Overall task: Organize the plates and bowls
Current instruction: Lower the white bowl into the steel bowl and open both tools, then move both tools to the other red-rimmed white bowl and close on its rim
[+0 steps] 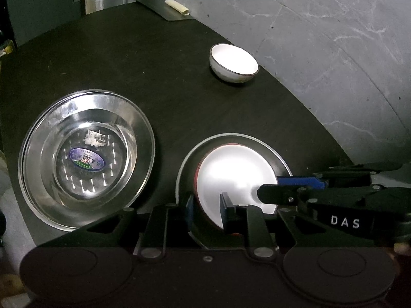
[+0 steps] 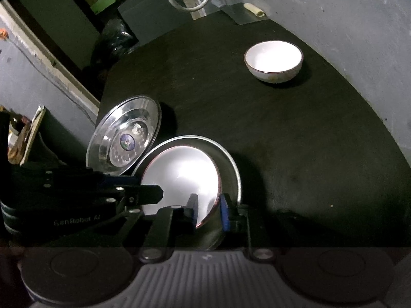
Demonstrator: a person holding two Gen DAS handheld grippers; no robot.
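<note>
both claws slightly agape, angled downward

Desk fills most of the left wrist view. Steel plate is seen at centre-left w/ a steel bowl nested in it. Another plate is found at lower centre, just right of the steel plate, w/ a large bowl set in it. Small bowl sits alone at upper centre-right, well apart from both, near the desk edge. A flat sheet lies at top centre w/ a rolled item on it. In the right wrist view the small bowl is placed upper right, the nested pairs lower left.
</note>
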